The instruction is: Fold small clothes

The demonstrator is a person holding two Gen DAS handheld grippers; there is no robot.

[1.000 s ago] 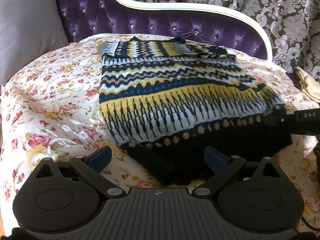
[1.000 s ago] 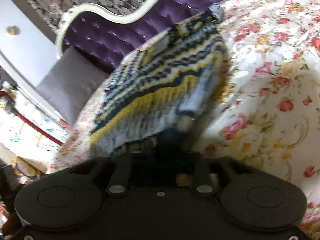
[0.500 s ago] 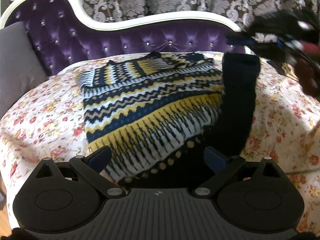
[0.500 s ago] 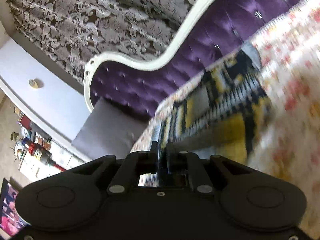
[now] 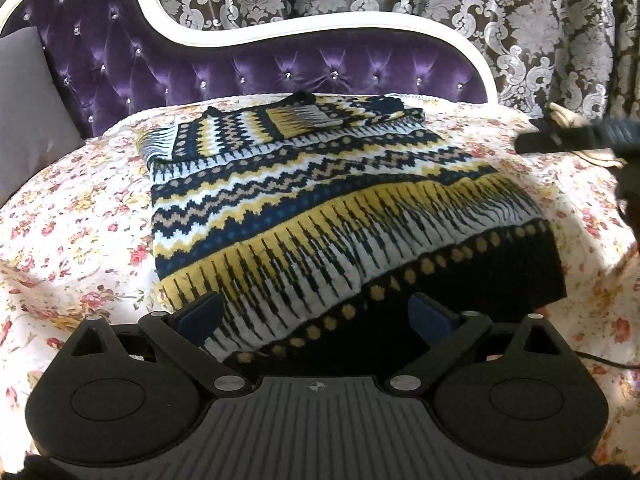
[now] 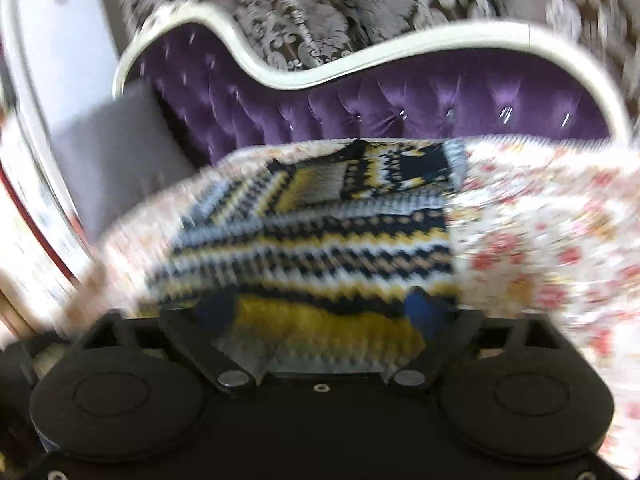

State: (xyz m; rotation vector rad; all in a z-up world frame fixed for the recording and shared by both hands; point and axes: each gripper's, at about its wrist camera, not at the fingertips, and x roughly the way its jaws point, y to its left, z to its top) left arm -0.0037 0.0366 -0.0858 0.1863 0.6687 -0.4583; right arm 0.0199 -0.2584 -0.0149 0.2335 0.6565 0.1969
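Observation:
A knit sweater [image 5: 320, 208] with yellow, navy and white bands lies flat on the floral bedspread [image 5: 80, 208], its sleeves folded across the far end. My left gripper [image 5: 316, 312] is open, its blue pads astride the near black hem without pressing it. In the blurred right wrist view my right gripper [image 6: 324, 308] is opening wide above the sweater [image 6: 312, 248]; the cloth shows between the fingers but the pads do not press on it. The right gripper's dark body [image 5: 576, 138] shows at the right edge of the left wrist view, clear of the sweater.
A purple tufted headboard [image 5: 280, 68] with a white frame bounds the far side. A grey pillow [image 5: 24, 120] leans at the left. Patterned curtains [image 5: 520, 20] hang behind. A beige item [image 5: 560, 114] lies at the far right of the bed.
The right gripper was shut on the sweater's black hem corner and lifted it; now the hem lies flat again, and the right gripper has opened and pulled away to the right.

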